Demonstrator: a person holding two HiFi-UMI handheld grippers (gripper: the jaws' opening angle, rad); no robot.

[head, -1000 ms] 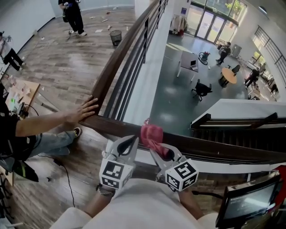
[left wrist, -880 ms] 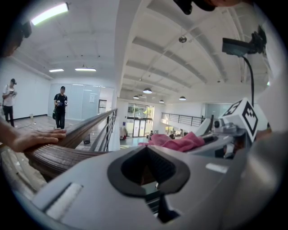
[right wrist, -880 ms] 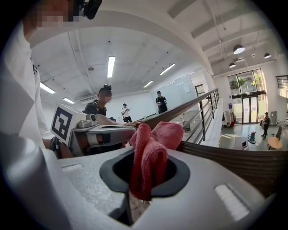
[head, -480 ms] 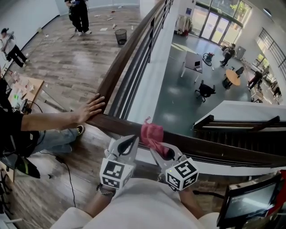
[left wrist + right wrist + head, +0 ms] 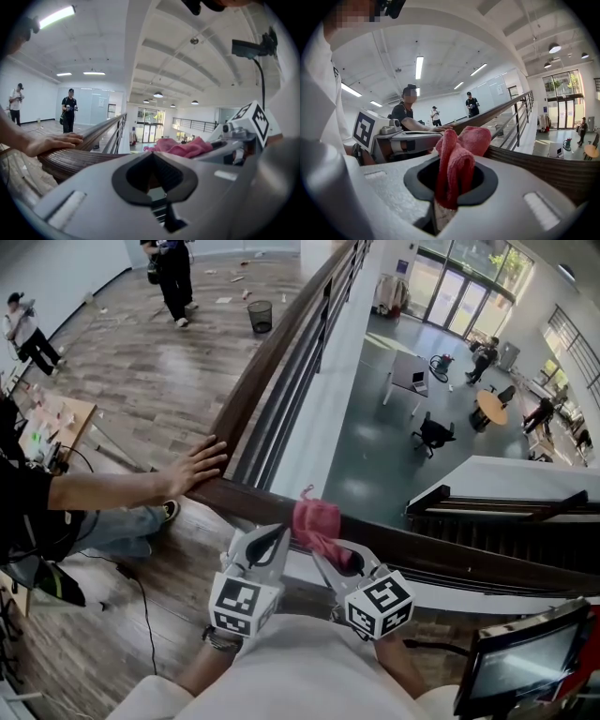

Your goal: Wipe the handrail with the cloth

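Observation:
The dark wooden handrail [image 5: 441, 557] runs across in front of me and turns away at a corner on the left. A pink cloth [image 5: 317, 520] rests on top of the rail, bunched up, with my right gripper [image 5: 328, 556] shut on its near end. In the right gripper view the cloth [image 5: 465, 141] sticks up out of the right gripper [image 5: 454, 165], with the handrail [image 5: 543, 171] just beyond. My left gripper [image 5: 277, 534] is shut and holds nothing, close beside the cloth on its left, at the rail. In the left gripper view the left gripper [image 5: 152, 155] points at the handrail [image 5: 79, 158].
A bystander's hand [image 5: 193, 468] lies flat on the rail's corner, left of my grippers. Beyond the rail the space drops to a lower floor with tables and chairs [image 5: 429, 432]. A monitor [image 5: 520, 662] stands at the lower right. A bin [image 5: 262, 315] and people stand far back.
Both grippers and the cloth stay almost where they were. The bystander's hand has shifted slightly along the rail corner, and my view has tilted a little.

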